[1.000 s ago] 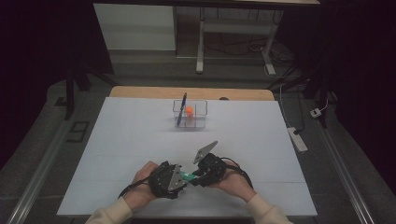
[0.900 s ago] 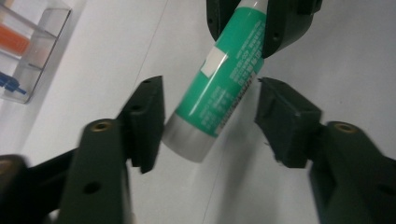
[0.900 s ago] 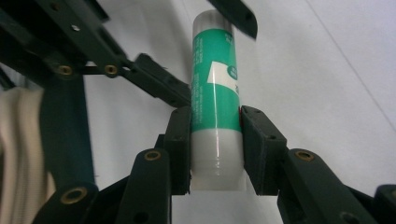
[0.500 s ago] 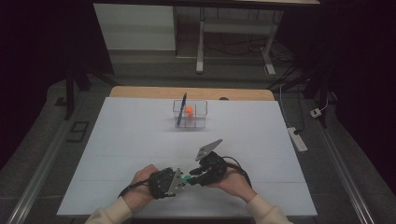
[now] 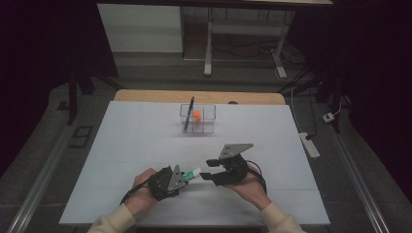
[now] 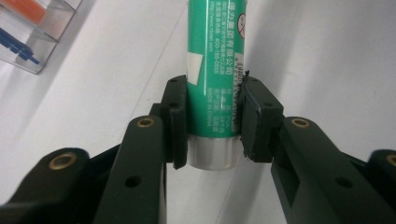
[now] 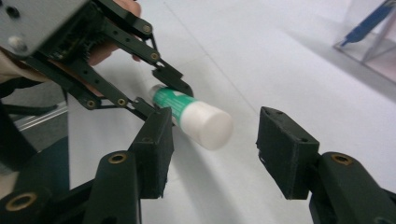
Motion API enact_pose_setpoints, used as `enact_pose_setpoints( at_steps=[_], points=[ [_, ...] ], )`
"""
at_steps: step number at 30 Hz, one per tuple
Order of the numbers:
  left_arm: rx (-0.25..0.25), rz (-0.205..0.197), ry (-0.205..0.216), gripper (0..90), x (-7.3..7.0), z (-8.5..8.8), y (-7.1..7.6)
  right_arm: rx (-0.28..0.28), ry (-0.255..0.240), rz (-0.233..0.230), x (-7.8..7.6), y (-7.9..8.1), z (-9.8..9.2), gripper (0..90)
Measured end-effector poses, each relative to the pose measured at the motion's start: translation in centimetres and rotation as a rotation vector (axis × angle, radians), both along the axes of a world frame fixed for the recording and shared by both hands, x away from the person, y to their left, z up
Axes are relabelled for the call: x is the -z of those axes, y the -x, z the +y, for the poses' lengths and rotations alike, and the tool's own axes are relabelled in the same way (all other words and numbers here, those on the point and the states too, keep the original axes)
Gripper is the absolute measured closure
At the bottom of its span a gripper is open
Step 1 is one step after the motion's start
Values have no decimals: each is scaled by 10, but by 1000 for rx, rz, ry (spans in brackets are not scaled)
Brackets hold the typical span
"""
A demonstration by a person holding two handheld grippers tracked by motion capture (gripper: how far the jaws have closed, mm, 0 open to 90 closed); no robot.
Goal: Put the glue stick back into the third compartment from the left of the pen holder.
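Near table's front edge: glue stick [image 5: 191, 174] handed across, cap end out.
Clamped by left gripper [image 6: 212, 122]; right gripper [image 7: 212, 154] just opened, clear of cap; organizer [image 5: 198, 119] unreached.

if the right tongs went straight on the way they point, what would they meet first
Most likely the white cap of the green tube, just ahead between the open right tongs, which have just been opening; the left tongs hold the tube.

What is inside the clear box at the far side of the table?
The clear box holds a blue pen standing tilted and something orange; what it is cannot be told, and the box's bottom is unclear.
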State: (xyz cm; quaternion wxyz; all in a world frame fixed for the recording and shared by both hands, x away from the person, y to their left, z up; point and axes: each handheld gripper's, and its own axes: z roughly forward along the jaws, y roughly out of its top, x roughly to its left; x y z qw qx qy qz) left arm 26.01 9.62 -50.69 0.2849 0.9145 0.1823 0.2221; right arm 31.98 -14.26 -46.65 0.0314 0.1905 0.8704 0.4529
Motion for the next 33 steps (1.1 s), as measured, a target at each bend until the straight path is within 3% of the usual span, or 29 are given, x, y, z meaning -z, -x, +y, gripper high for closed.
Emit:
enact_pose_setpoints(
  at_steps=[4, 17, 22, 33],
  points=[
    [-25, 0, 21, 655, -1, 4, -2, 35, -15, -31, -2, 0, -6, 436],
    [-80, -14, 147, 655, -7, 15, -5, 106, -73, -45, 0, 0, -16, 381],
    [-97, -22, 207, 655, -10, 18, -4, 107, -84, -38, 3, 1, -15, 371],
    [-86, -38, 253, 655, -10, 13, -2, 111, -129, 7, 9, 1, -9, 354]
  ],
)
